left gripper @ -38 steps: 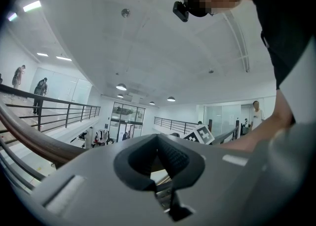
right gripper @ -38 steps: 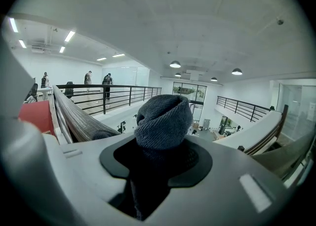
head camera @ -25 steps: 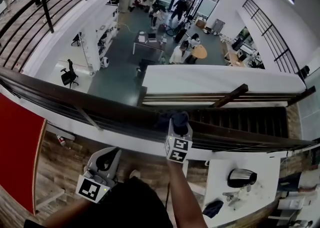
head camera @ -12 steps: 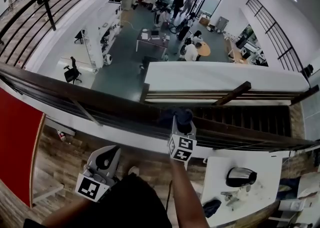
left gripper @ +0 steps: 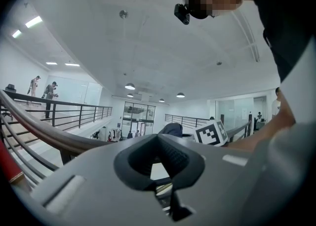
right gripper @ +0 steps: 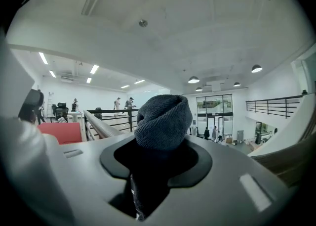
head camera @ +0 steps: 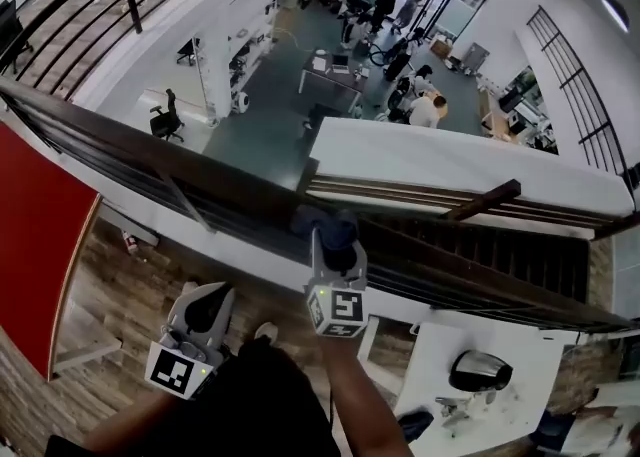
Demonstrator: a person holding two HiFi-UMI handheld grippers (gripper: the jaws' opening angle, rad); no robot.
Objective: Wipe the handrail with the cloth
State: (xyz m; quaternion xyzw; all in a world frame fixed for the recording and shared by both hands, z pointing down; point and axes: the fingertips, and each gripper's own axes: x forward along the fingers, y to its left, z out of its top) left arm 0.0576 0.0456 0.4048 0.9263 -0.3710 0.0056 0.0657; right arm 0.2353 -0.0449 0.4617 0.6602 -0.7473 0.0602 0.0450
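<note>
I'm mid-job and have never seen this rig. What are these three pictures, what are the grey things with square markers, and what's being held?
There is no robot arm here. A person holds a two-fingered gripper in each hand, and the marker cubes are part of those grippers. The head view comes from a camera on the person's head, looking down over a balcony into the hall below. The other two views come from cameras riding on each gripper, looking along its fingers. The right gripper is shut on a dark grey cloth, which sits against the dark handrail. The left gripper hangs lower, short of the rail, with its fingers together and nothing between them.
</note>
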